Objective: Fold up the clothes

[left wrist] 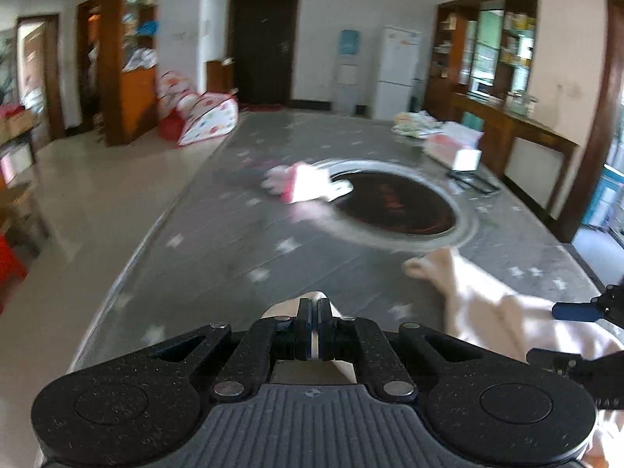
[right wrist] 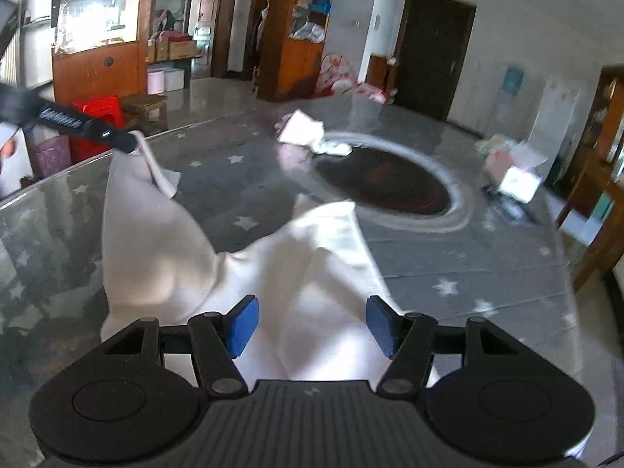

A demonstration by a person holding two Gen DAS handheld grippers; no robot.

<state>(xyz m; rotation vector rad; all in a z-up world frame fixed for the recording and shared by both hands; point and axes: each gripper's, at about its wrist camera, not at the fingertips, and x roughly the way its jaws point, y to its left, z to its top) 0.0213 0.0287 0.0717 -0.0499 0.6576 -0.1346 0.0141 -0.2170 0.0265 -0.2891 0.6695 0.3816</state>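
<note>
Garment point(right wrist: 249, 257): pale, crumpled on near surface point(right wrist: 448, 257), unfolded. Left claw point(left wrist: 315, 312): clamped on one corner, lifted. Right claw point(right wrist: 312, 321): apart, above cloth, holding nothing. Folded item point(right wrist: 302, 128): beyond, by dark oval. Progress: early; every fold remains, judging by the creases.

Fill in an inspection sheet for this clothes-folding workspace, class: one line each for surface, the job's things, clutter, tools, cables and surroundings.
Surface: grey star-patterned table with a dark round inset in the middle.
Job's things: pale pink garment spread at the near edge, one corner lifted; folded pink-and-white clothes at the inset's far rim.
Clutter: boxes and papers on the far right of the table.
Tools: left tool shut on the garment's corner; right tool open above the garment.
Cables: nothing seen.
Surroundings: wooden shelving, dark door, white fridge.
</note>
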